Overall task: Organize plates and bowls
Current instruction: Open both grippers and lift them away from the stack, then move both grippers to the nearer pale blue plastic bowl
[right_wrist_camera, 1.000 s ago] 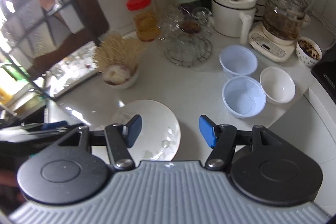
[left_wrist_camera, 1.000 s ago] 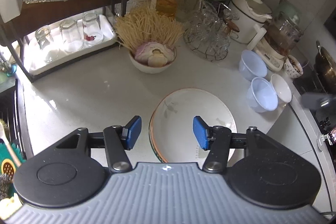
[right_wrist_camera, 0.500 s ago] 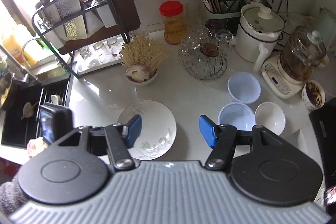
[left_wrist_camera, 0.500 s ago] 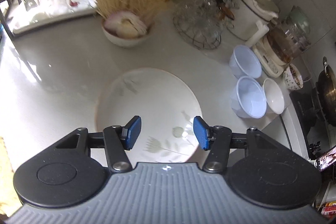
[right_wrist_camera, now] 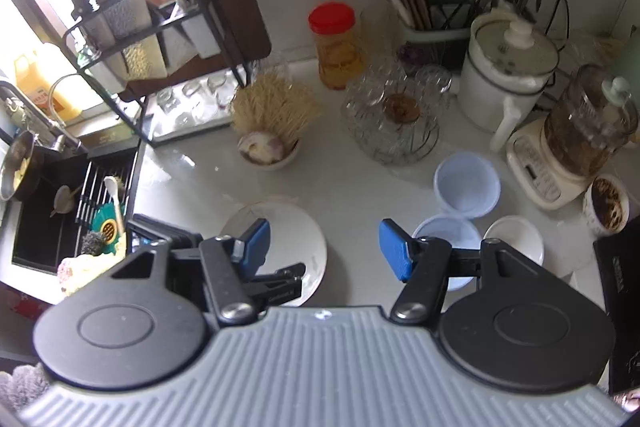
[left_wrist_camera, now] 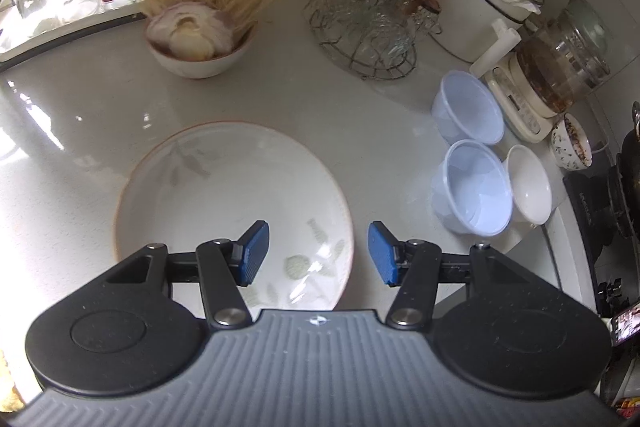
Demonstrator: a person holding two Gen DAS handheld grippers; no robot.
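No wording can be read with any certainty. The yellow bottle (right_wrist_camera: 38, 83) by the window carries a red label whose print is too blurred to make out; the pale appliance base (right_wrist_camera: 536, 173) shows small dark control marks, not legible; white lettering on the black stove (left_wrist_camera: 586, 205) edge is too small to read

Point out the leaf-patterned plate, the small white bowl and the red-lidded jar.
Leaf-patterned plate (left_wrist_camera: 224, 195): left wrist view, on its bare middle.
Small white bowl (left_wrist_camera: 528, 187): left wrist view, on its inner wall.
Red-lidded jar (right_wrist_camera: 331, 17): right wrist view, on its red lid.
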